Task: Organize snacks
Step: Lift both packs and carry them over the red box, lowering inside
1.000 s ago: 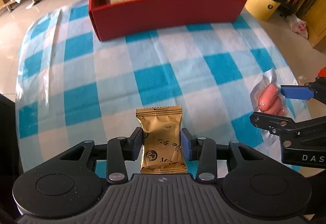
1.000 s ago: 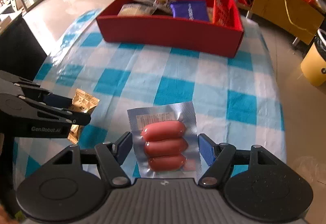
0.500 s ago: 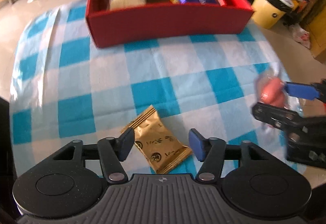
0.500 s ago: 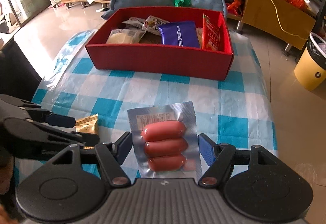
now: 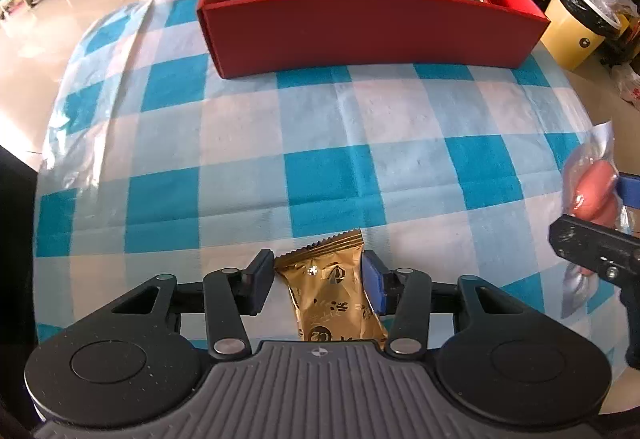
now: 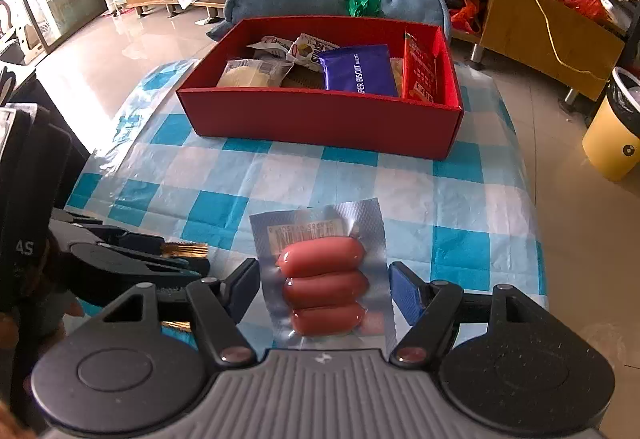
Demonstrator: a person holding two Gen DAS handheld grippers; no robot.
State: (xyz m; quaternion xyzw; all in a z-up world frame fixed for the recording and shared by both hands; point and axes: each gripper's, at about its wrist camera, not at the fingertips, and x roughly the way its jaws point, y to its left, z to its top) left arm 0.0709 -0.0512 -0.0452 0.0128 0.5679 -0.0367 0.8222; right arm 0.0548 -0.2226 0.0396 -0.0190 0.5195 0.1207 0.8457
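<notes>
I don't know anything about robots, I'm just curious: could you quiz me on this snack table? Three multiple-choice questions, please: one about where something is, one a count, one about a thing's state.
1. Where does the blue biscuit pack lie?
A. inside the red box
B. on a chair
C. in a drawer

2. How many sausages are in the sausage pack?
A. two
B. three
C. five

3. What state is the red box in?
A. shut under a lid
B. open on top, with snacks inside
C. tipped on its side

Answers:
1 A: the box's red walls stand all round the pack.
2 B: three lie stacked under the clear film.
3 B: it stands upright with no lid on it, and several wrappers show inside.
</notes>
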